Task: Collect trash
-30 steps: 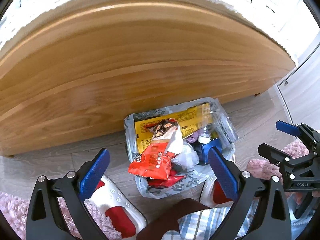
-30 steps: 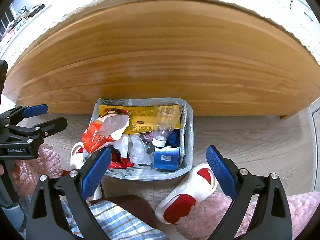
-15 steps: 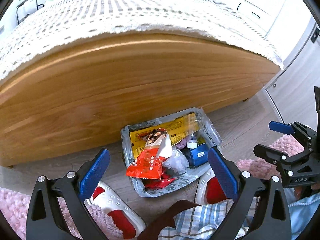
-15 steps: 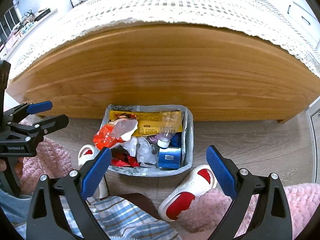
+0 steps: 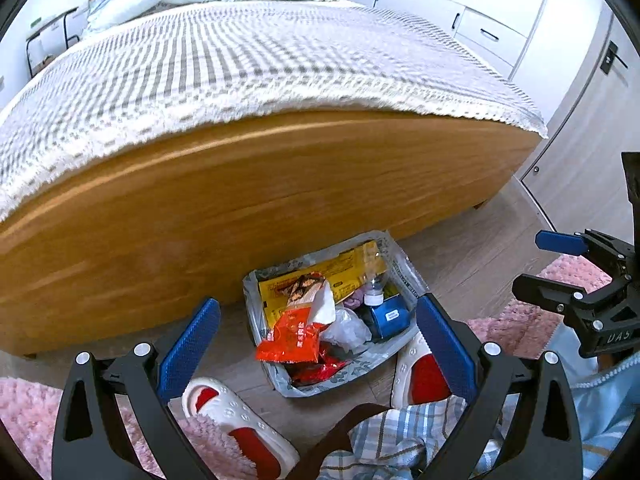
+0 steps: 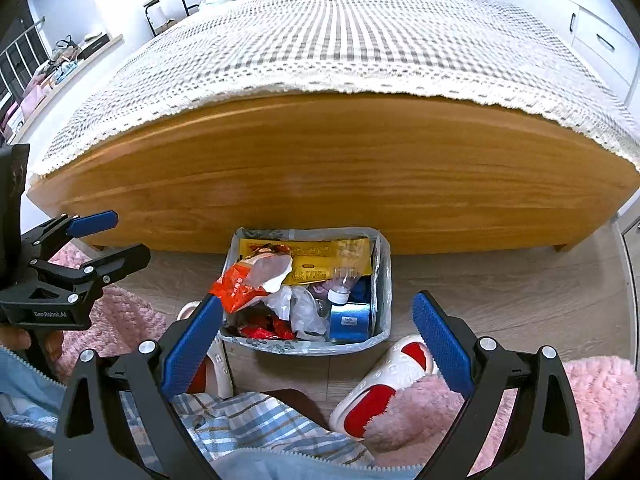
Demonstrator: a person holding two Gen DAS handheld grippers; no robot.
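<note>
Down on the floor, at the foot of the bed:
Landmark: wooden bed footboard (image 6: 320, 176), white knitted cover (image 6: 340, 40) hanging over its top edge.
Bin: small trash bin (image 6: 385, 280) with a clear liner, standing on the wood floor right against the footboard.
Bin contents: yellow flat package (image 6: 316, 258) along the footboard side; torn orange-red snack bag (image 6: 236, 288) sticking up over the rim; crumpled clear plastic (image 6: 304, 312); plastic bottle (image 6: 340, 284) with white cap; blue box (image 6: 350, 324).
Left gripper (image 5: 316, 344): jaws wide apart, empty, above the bin.
Right gripper (image 6: 316, 340): jaws wide apart, empty, above the bin.
Beside the bin: white-and-red slippers (image 6: 384, 384) and a pink fluffy rug (image 6: 580, 396), away from the footboard.
</note>
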